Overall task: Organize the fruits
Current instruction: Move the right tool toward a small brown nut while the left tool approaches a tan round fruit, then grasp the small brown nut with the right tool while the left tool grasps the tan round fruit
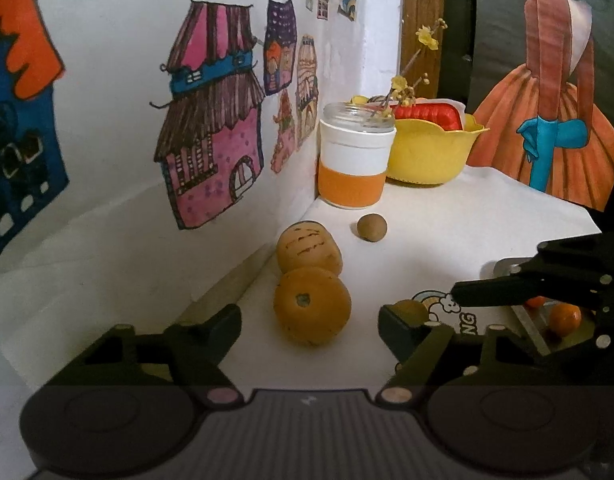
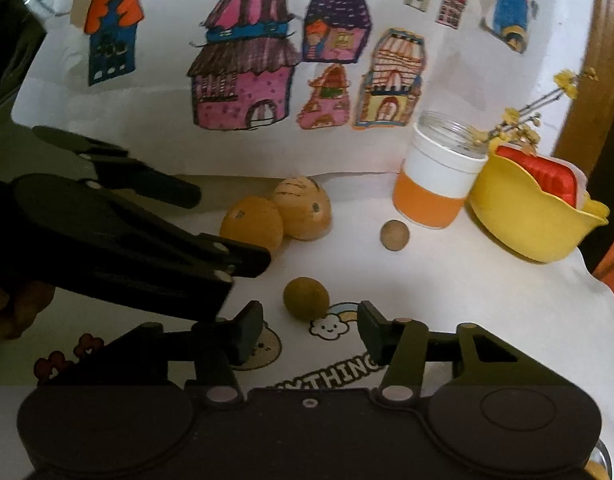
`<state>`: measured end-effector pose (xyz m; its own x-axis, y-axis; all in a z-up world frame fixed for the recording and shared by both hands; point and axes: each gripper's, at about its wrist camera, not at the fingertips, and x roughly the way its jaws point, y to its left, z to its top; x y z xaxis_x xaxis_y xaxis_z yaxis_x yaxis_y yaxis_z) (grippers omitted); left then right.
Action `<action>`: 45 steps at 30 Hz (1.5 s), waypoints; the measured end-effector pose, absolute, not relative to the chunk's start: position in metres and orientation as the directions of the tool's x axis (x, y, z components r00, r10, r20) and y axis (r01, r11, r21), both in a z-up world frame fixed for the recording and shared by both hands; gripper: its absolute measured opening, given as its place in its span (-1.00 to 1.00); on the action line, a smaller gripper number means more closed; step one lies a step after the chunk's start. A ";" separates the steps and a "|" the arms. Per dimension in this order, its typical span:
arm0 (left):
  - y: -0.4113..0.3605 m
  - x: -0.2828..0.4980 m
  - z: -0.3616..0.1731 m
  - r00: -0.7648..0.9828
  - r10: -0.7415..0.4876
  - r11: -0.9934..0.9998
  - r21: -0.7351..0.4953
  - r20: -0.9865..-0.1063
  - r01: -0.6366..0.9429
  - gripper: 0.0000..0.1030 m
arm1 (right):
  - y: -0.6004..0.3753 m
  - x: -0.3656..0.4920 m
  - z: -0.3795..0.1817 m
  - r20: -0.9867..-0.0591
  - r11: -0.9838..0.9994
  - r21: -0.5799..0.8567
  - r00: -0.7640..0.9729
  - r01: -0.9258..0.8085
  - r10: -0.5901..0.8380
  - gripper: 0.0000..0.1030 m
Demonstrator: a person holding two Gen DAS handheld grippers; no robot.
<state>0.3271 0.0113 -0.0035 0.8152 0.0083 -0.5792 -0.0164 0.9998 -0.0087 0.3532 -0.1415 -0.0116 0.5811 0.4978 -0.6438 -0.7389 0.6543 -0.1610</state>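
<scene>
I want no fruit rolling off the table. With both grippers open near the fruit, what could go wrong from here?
1. The small round fruit lies loose just ahead of the open right gripper; a nudge may roll it.
2. The orange touches the striped fruit; the left gripper grabbing one may shove the other.

Two grippers show: the left gripper [image 1: 310, 326] and the right gripper [image 2: 311, 330], each with two fingers. On the white table [image 2: 447, 288] lie four loose fruits: one orange [image 1: 311, 306], one striped melon [image 1: 309, 248], and two small brown round fruits, the near one [image 2: 306, 297] and the far one [image 2: 394, 234]. Two small oranges [image 1: 565, 318] sit in one metal tray [image 1: 527, 320] at the right edge of the left wrist view; the gripper hides part of the tray, so others cannot be told. There is one jar [image 2: 439, 184], holding one sprig of yellow flowers [image 2: 527, 120], and one yellow bowl [image 2: 535, 220] with one red thing [image 2: 543, 178] in it.
</scene>
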 end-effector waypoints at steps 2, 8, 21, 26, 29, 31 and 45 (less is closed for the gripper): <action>0.011 0.328 -0.005 0.812 0.004 1.000 -0.009 -0.583 -0.012 0.44 | -0.138 0.353 -0.012 -0.645 0.644 -0.169 0.578 -0.746 0.500 -0.07; 0.011 0.332 -0.007 0.811 0.013 1.000 -0.002 -0.585 -0.017 0.41 | -0.132 0.356 -0.015 -0.647 0.637 -0.187 0.582 -0.748 0.492 -0.14; 0.011 0.339 -0.010 0.798 0.006 1.000 -0.010 -0.602 -0.016 -0.02 | -0.129 0.365 -0.019 -0.647 0.644 -0.193 0.589 -0.740 0.484 -0.41; 0.012 0.338 -0.010 0.798 0.007 1.000 -0.013 -0.602 -0.018 -0.05 | -0.130 0.364 -0.019 -0.643 0.649 -0.189 0.592 -0.737 0.486 -0.42; 0.012 0.338 -0.010 0.797 0.008 1.000 -0.013 -0.604 -0.020 -0.07 | -0.132 0.363 -0.018 -0.640 0.653 -0.188 0.596 -0.734 0.486 -0.42; 0.012 0.336 -0.009 0.796 0.006 1.000 -0.014 -0.605 -0.018 -0.07 | -0.133 0.361 -0.015 -0.636 0.654 -0.188 0.598 -0.732 0.487 -0.42; -0.003 0.307 -0.001 0.804 -0.036 0.999 -0.019 -0.593 0.031 -0.11 | -0.155 0.328 0.000 -0.624 0.675 -0.195 0.621 -0.712 0.475 -0.42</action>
